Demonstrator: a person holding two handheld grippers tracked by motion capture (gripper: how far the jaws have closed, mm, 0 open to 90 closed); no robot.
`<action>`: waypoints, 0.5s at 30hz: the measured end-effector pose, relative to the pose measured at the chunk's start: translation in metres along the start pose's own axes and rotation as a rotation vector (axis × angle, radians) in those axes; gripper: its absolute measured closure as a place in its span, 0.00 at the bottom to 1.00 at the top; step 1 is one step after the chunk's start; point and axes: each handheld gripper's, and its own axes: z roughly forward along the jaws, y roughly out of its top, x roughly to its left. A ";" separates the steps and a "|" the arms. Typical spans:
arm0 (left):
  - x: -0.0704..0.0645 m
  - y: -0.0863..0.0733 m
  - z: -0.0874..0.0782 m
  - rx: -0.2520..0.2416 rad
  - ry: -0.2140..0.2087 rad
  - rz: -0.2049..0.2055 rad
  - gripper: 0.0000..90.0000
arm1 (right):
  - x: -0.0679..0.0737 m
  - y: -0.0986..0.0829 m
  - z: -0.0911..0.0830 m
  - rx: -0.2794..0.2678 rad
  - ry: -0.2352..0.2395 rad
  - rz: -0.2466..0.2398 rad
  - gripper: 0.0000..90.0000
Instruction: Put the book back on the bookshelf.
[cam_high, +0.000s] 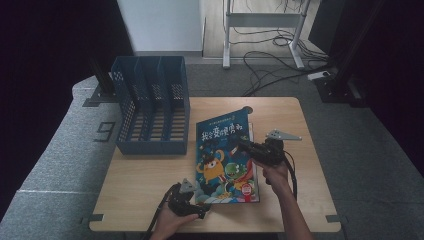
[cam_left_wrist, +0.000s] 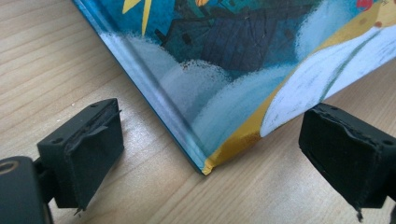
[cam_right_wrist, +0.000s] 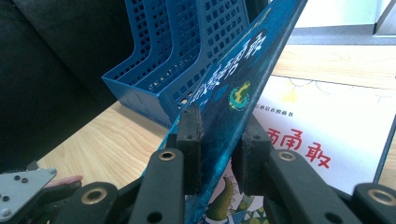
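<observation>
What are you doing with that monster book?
A person is working on a picture book lying on the wooden table, with a gripper in each hand. The right gripper has pinched the book's front cover and lifted it, so the first page shows. The left gripper sits open at the book's near corner. A blue file rack stands beside it.

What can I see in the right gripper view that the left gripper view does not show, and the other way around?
The right gripper view has the right gripper shut on the lifted cover of the book, the white first page under it, and the blue file rack behind. The left gripper view has the left gripper, open around the book's near corner, not touching it. Both show the book and the wooden table.
</observation>
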 end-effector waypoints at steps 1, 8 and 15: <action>0.000 0.000 0.000 0.000 0.002 -0.001 0.07 | 0.000 0.000 0.000 -0.002 -0.002 0.002 0.82; 0.001 0.002 0.001 0.002 0.004 0.000 0.07 | -0.002 -0.002 -0.001 -0.013 -0.002 -0.001 0.82; 0.002 0.007 0.005 0.004 0.017 -0.009 0.07 | 0.002 0.001 -0.004 -0.049 0.000 -0.032 0.83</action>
